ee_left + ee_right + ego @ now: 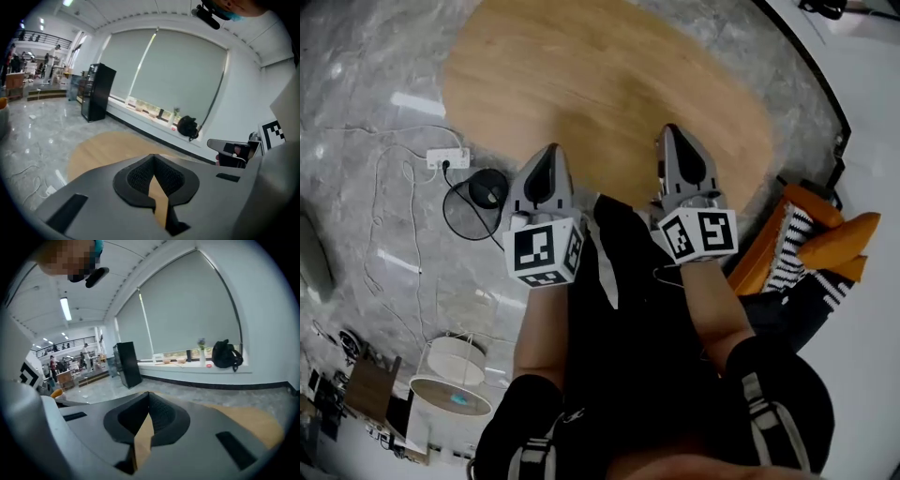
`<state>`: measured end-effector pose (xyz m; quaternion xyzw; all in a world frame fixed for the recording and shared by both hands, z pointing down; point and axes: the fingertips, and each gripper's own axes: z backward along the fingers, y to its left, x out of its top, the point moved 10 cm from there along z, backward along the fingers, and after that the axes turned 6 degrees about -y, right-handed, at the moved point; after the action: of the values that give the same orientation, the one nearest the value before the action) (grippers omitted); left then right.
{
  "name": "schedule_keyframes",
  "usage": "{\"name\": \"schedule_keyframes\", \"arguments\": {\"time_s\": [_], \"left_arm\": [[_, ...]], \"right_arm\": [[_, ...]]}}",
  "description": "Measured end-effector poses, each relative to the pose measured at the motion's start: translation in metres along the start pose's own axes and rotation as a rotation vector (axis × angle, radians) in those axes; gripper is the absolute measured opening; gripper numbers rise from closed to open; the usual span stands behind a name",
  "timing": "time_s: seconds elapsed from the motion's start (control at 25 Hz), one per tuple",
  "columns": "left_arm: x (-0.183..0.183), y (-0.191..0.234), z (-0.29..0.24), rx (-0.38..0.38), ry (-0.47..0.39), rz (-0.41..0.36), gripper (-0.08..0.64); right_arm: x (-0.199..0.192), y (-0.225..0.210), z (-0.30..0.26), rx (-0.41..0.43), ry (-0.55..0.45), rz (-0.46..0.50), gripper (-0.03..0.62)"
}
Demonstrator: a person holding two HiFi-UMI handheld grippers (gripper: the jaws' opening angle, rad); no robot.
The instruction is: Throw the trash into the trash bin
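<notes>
Two claws, left claw (551, 152) and right claw (669, 131), hover side by side over the floor's oval wood inlay (609, 84). I read both as fully closed and empty. Power strip (448, 158) lies left, orange chair (830, 234) right. Trash and bin: I cannot place them.

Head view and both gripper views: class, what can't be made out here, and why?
Trash bin and trash: in no view.
Small dark floor clutter, head view's lower left: too small, cut off by the picture's edge.
Distant standing people, left gripper view: too small to tell what they do.
</notes>
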<state>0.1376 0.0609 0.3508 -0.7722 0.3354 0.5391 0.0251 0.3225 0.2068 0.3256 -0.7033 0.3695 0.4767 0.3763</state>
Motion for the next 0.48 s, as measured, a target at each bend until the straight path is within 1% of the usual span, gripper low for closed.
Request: {"name": "schedule_keyframes", "arguments": {"time_s": [0.12,0.2,0.28,0.4,0.44,0.48], "left_arm": [[-0.01,-0.048,-0.029,-0.084,0.049,-0.04,0.012],[-0.018,-0.078,-0.046,-0.136,0.079,-0.067,0.012],[-0.029,-0.103,-0.059,-0.18,0.115,-0.086,0.012],[-0.049,-0.132,-0.072,-0.227,0.178,-0.102,0.012],[-0.055,-0.139,-0.075,-0.239,0.2,-0.106,0.012],[-0.061,-0.145,-0.078,-0.249,0.221,-0.11,0.012]], "right_arm": [[-0.004,-0.048,0.027,-0.105,0.012,-0.02,0.012],[-0.011,-0.08,0.045,-0.153,0.049,-0.018,0.012],[-0.022,-0.106,0.061,-0.184,0.109,0.005,0.012],[-0.041,-0.135,0.079,-0.215,0.244,0.104,0.012],[-0.047,-0.141,0.083,-0.209,0.296,0.148,0.012],[-0.054,-0.146,0.084,-0.185,0.349,0.183,0.012]]}}
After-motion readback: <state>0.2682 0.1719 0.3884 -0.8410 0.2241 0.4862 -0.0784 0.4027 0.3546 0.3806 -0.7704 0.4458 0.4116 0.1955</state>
